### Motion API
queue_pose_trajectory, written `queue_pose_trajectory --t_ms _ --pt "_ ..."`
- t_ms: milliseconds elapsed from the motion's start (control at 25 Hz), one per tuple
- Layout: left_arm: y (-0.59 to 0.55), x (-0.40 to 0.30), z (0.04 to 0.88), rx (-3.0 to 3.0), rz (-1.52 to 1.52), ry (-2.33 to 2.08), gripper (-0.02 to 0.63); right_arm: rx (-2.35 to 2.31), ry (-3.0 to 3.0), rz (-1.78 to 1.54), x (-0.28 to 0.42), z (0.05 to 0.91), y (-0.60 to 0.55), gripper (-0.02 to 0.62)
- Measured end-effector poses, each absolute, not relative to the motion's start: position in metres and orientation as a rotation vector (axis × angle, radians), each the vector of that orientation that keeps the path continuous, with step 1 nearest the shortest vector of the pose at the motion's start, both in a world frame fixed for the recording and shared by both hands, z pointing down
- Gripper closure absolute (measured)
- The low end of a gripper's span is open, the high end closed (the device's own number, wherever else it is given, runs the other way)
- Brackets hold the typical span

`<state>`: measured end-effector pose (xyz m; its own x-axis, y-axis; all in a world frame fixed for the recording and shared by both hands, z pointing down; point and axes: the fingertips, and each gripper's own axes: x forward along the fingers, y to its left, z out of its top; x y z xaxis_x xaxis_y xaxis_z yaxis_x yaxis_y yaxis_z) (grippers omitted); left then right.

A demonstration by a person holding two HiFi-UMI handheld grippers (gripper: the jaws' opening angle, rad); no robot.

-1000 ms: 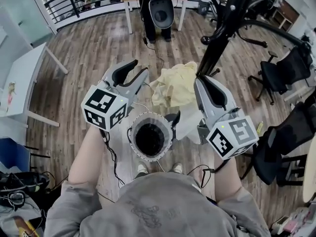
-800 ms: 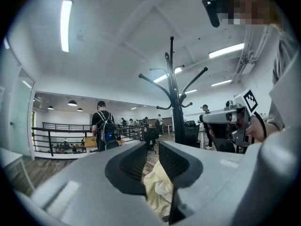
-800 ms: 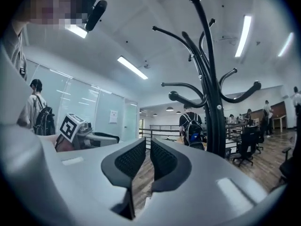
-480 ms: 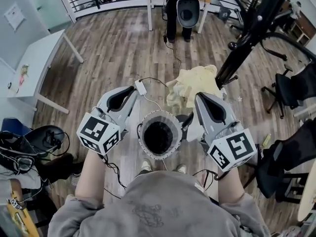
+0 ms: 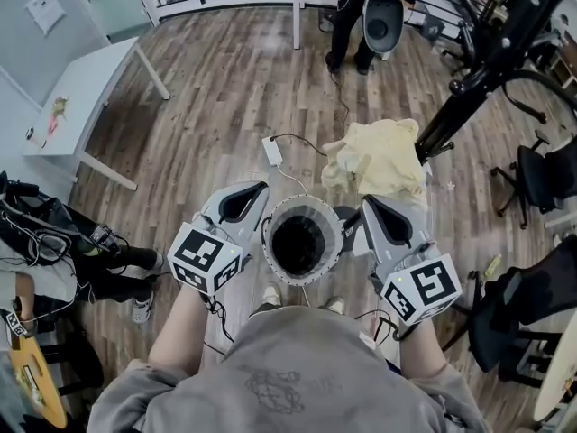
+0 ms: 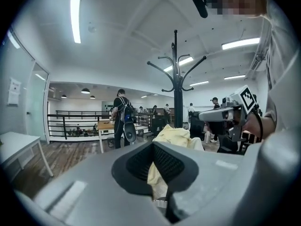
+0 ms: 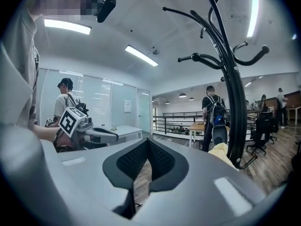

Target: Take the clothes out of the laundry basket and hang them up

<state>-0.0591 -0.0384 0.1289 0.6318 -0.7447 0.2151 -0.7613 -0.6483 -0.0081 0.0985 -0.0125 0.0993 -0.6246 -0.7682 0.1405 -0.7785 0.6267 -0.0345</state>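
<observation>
The round mesh laundry basket [image 5: 302,240], white-rimmed and dark inside, stands on the wood floor right in front of the person's feet. My left gripper [image 5: 253,193] is at its left rim and my right gripper [image 5: 368,205] at its right rim; both are shut with nothing held. A pale yellow garment [image 5: 379,156] lies bunched at the foot of the black coat rack [image 5: 478,70], just beyond the basket. In the left gripper view the yellow garment [image 6: 176,135] shows past the left gripper [image 6: 157,166], below the coat rack [image 6: 177,79]. The right gripper [image 7: 146,166] faces the coat rack [image 7: 230,88].
A white table [image 5: 86,88] stands at the left. A person with a backpack [image 5: 370,16] stands by a far desk. Office chairs [image 5: 541,179] crowd the right. A white adaptor [image 5: 272,150] and cable lie on the floor beyond the basket. Bags and cables [image 5: 54,242] sit at the left.
The head view has swung left and the basket, garment and rack now sit further right and lower. Both grippers have dropped closer to the basket's rim and stayed shut.
</observation>
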Motion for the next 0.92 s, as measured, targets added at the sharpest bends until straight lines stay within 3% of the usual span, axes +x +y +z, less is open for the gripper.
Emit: queue_pose_trajectory --t_ms 920 --pt "-0.025 -0.047 0.13 2.79 0.38 -1.275 0.604 1.302 -2.65 0.082 0.105 0.111 -0.005 0.569"
